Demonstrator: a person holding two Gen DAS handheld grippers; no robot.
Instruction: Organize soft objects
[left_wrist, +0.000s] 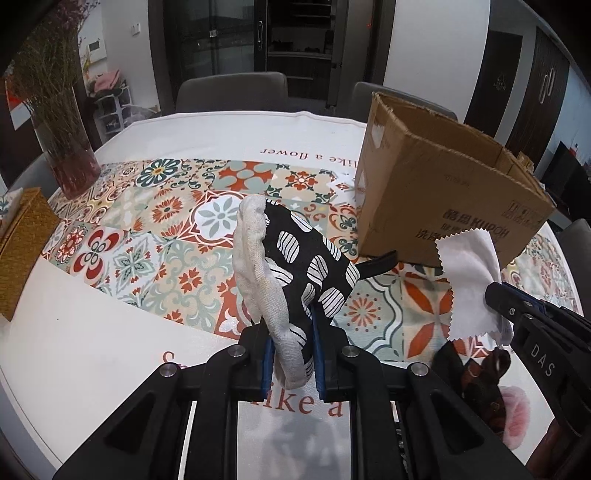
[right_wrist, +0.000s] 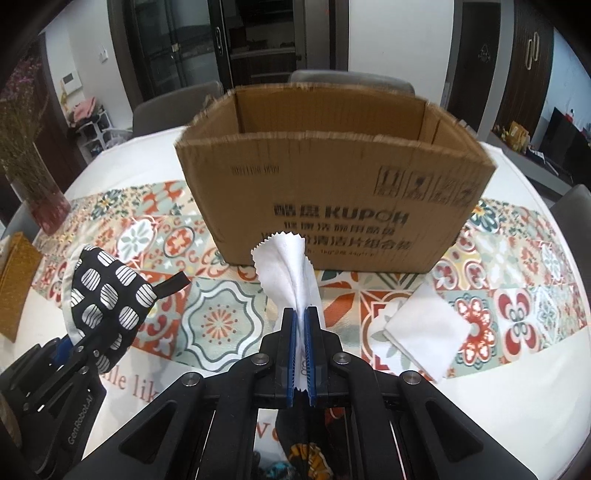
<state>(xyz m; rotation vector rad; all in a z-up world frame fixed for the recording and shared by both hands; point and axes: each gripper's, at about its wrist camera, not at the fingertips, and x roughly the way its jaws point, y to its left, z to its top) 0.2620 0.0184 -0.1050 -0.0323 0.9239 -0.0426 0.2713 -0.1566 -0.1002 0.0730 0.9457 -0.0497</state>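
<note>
Two wrist views over a table w/ patterned tile runner (left_wrist: 166, 236). Left gripper (left_wrist: 291, 354): jaws clamped on black-and-white oven mitt (left_wrist: 295, 266), held clear of the table; mitt's lower end hidden btwn the pads. Right gripper (right_wrist: 301, 332): jaws pinched tight on white pinked-edge cloth (right_wrist: 288, 262), raised in front of cardboard box (right_wrist: 332, 184). Box open-topped, interior mostly hidden; print reads "KUPOH", other lines blurred. Second white cloth (right_wrist: 424, 328) lies folded on runner, right of gripper. Tablecloth script partly cut off: "like a flower". Dark items at bottom edge of both views unidentifiable. Right gripper body marked "DAS"; left marked "GenRobot.AI".
</note>
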